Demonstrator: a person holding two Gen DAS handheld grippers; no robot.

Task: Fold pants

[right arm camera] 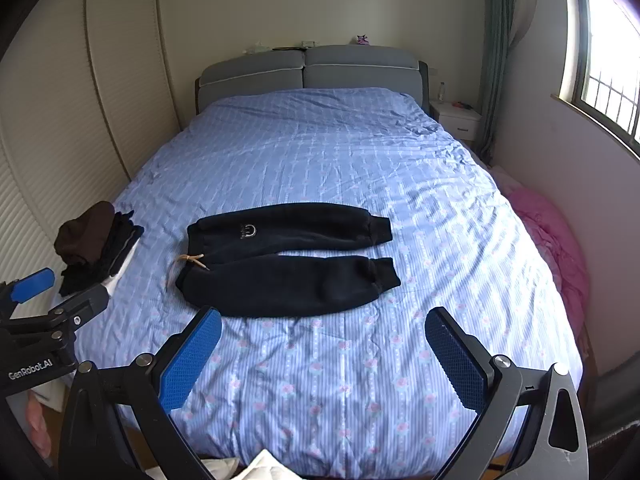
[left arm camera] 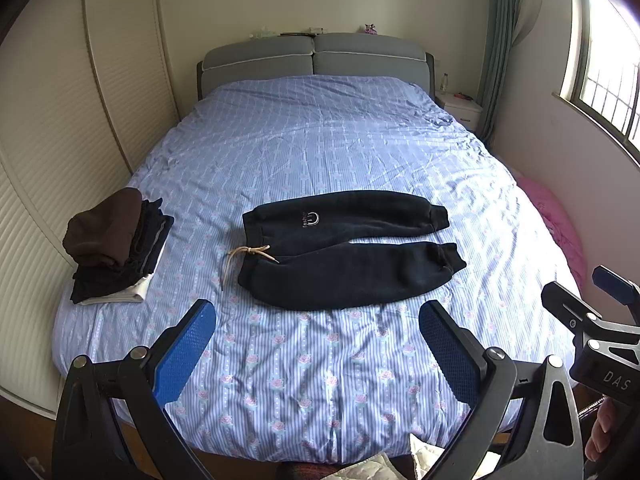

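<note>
Black fleece pants, left wrist view: the pants lie flat on the bed, at about 12 o'clock from my left tool; waistband at 9 o'clock, cuffs at 3 o'clock, the two legs side by side and slightly parted.
Drawstring: a tan drawstring trails off the waistband onto the blue striped sheet.
Left tool: my fingers stand wide apart with nothing between the blue pads, held above the foot of the bed and short of the pants.
Clothes stack: a folded stack of clothes with a brown piece on top sits on the bed at 10 o'clock, well apart from the pants.
Other tool: my right tool shows at the 3 o'clock edge.

Right wrist view, pants: the pants lie at 11 o'clock from my right tool.
Right tool: spread wide, gripping nothing, above the sheet near the foot of the bed.
Other tool: my left tool sits at 9 o'clock, just in front of the stack of clothes.
Pink fabric: a pink bundle lies beside the bed at 3 o'clock.
</note>
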